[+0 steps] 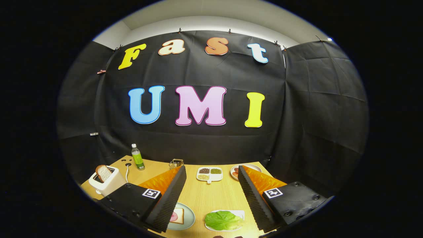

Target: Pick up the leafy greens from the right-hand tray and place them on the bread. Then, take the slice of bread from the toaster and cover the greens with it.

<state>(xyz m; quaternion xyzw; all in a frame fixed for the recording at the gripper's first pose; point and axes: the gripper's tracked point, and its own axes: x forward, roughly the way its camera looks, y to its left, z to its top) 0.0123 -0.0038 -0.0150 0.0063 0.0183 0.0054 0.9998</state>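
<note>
At the bottom of the frame the gripper (211, 195) hangs above a wooden table (211, 195), its two fingers spread wide apart with nothing between them but bare tabletop. Low in the frame, between the fingers and nearer the right one, a green lettuce leaf (223, 220) lies on a white tray (240, 213). To the left of it, partly hidden behind the left finger, a pale round plate (189, 218) carries a slice of bread (178, 215) with something pink on top. The leaf and the bread sit on separate dishes, close together but apart.

At the lower left of the frame a white toaster (110, 182) stands near the table's left edge, with a slice of brown-crusted toast (103, 172) sticking up out of its slot. A white cord (127, 172) runs from behind it toward the back of the table. Farther back stands a clear bottle (137, 158) with a green label and white cap, upright, and just right of it a small glass container (176, 163). In the middle of the frame, beyond the fingertips, lies a white divided dish (209, 174) holding grains or beans in separate compartments. To its right a round plate (253, 166) with reddish food peeks out behind the right finger.
</note>
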